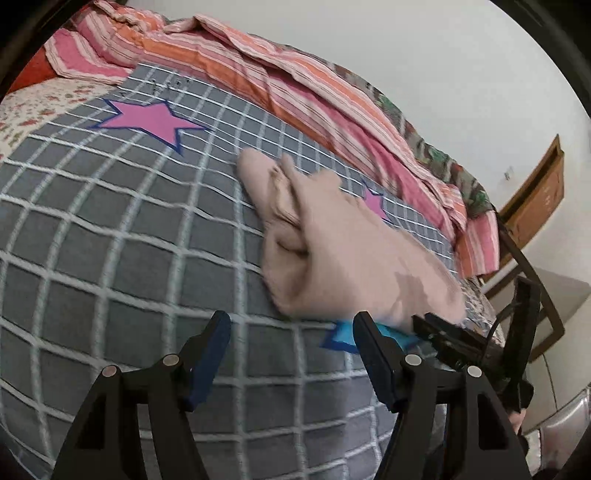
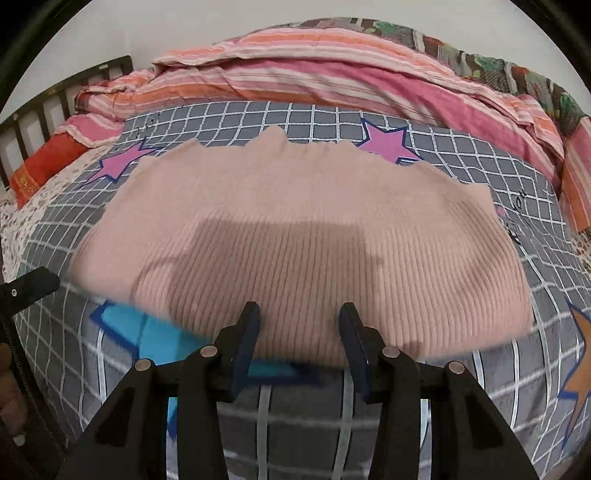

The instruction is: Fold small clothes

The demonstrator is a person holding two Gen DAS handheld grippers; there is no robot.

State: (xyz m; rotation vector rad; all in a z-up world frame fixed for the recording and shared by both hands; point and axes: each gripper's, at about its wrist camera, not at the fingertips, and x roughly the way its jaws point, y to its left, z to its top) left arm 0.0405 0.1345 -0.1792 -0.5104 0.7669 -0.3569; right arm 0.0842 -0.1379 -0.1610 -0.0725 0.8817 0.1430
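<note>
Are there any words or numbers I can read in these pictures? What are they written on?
None can be read.
Small dark writing on the grey checked bedcover, near its far edge: too small and blurred to read.
More dark writing on the same cover at the right side: blurred and tilted, not readable.
The pink ribbed top, the striped quilt and the tongs carry no visible text.

Pale-pink ribbed garment, grey checked bedspread

Plain white wall behind a bed spread with a grey checked cover, pink stars printed on it. Striped pink-orange quilt bunched along the wall, dark slatted headboard, brown wooden door.
</note>
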